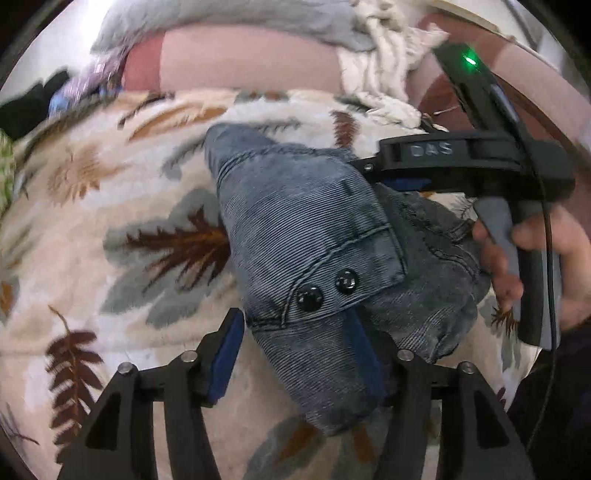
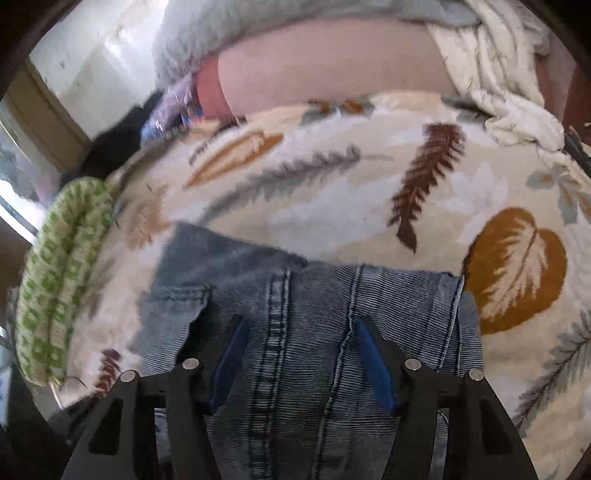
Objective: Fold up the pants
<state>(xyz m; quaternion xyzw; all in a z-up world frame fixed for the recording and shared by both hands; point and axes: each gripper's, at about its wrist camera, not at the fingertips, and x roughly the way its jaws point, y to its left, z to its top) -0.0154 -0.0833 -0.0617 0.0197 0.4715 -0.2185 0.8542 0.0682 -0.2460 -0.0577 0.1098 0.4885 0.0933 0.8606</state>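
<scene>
While the blue denim pants lie bunched on the leaf-print blanket, a folded part with two black snap buttons faces up in the left wrist view. The left gripper has its blue-padded fingers spread, and denim lies between them. The right gripper is likewise spread wide over the seamed denim, its pads apart and pinching nothing; in the left wrist view its black body sits at the far edge of the pants, held by a hand. A green-and-white patterned cloth lies at the blanket's left edge. Beyond the blanket sit a pink cushion, grey fabric and cream fabric.
</scene>
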